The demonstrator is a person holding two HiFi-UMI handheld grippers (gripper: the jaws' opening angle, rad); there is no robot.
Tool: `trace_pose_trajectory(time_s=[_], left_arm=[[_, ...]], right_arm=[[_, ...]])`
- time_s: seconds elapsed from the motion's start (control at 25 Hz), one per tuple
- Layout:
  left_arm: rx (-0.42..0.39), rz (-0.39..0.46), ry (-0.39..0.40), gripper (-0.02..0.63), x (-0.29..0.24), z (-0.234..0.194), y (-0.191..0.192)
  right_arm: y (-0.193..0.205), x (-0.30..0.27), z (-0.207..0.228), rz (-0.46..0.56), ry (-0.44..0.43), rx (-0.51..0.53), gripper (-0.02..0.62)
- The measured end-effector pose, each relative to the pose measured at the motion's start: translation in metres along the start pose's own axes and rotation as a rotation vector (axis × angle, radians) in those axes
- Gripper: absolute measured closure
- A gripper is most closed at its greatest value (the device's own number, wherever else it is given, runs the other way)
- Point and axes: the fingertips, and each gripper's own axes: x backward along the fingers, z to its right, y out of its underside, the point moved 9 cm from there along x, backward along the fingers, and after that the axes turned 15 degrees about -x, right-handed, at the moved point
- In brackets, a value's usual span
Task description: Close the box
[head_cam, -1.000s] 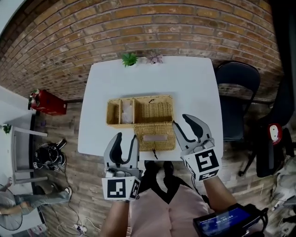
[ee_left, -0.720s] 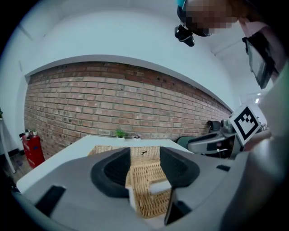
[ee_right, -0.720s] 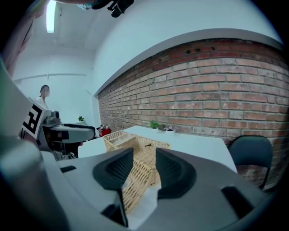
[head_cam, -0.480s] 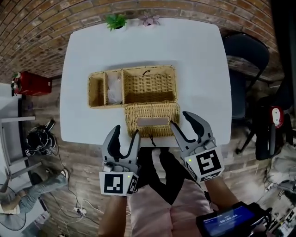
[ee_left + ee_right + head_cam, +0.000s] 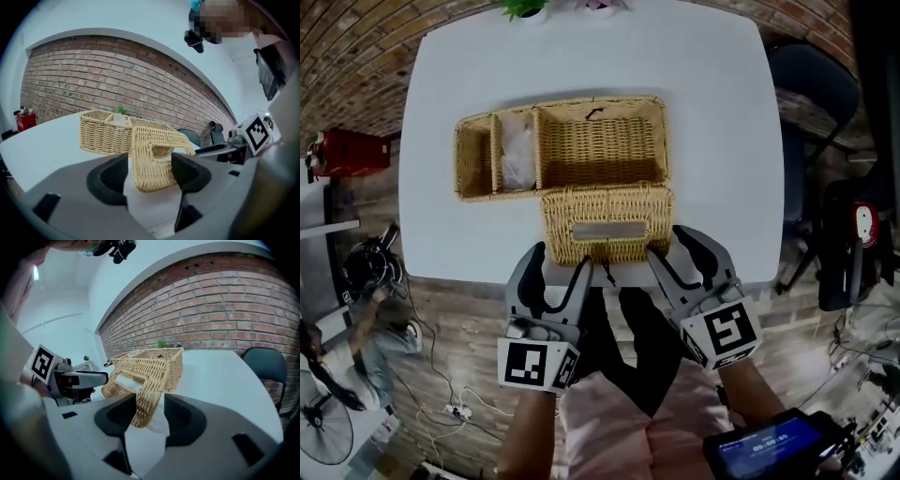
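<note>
Wicker box [image 5: 600, 150] lid [image 5: 607, 223] lies open at 12 o'clock, long axis 9-to-3, near corners inside left claw [image 5: 560, 259] and right claw [image 5: 666, 241], both just widened, clamping nothing.

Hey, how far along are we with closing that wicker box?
Done: nothing yet; the wicker box is open, its lid folded out toward the table edge. In hand: the left gripper and right gripper are at the lid's near corners, fingers just opened wider, a corner between each pair but not pinched. Still to do: grip the lid, swing it over the box, release.
</note>
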Motion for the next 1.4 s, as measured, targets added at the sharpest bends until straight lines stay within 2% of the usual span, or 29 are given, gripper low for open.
trace_pose_trajectory(time_s=[0.12, 0.32, 0.4, 0.64, 0.92, 1.2, 1.4], left_arm=[[0.024, -0.01, -0.017, 0.321, 0.0, -0.007, 0.004], [0.048, -0.037, 0.086, 0.303, -0.009, 0.0, 0.012], [0.062, -0.04, 0.102, 0.302, -0.011, 0.002, 0.014], [0.061, -0.048, 0.107, 0.298, -0.006, 0.003, 0.01], [0.093, -0.044, 0.101, 0.298, 0.011, 0.006, -0.006], [0.118, 0.001, 0.099, 0.298, 0.026, 0.005, -0.026], [0.13, 0.043, 0.101, 0.298, 0.035, 0.004, -0.043]], right_arm=[[0.002, 0.0, 0.0, -0.009, -0.012, -0.013, 0.4], [0.008, -0.001, -0.002, -0.033, -0.042, -0.015, 0.399], [0.01, -0.002, -0.002, -0.044, -0.049, -0.016, 0.4], [0.011, 0.002, -0.001, -0.085, -0.072, -0.032, 0.401], [0.001, 0.015, -0.005, -0.089, -0.124, -0.116, 0.393], [-0.016, 0.03, -0.007, -0.072, -0.18, -0.209, 0.379], [-0.029, 0.038, -0.011, -0.054, -0.191, -0.211, 0.371]])
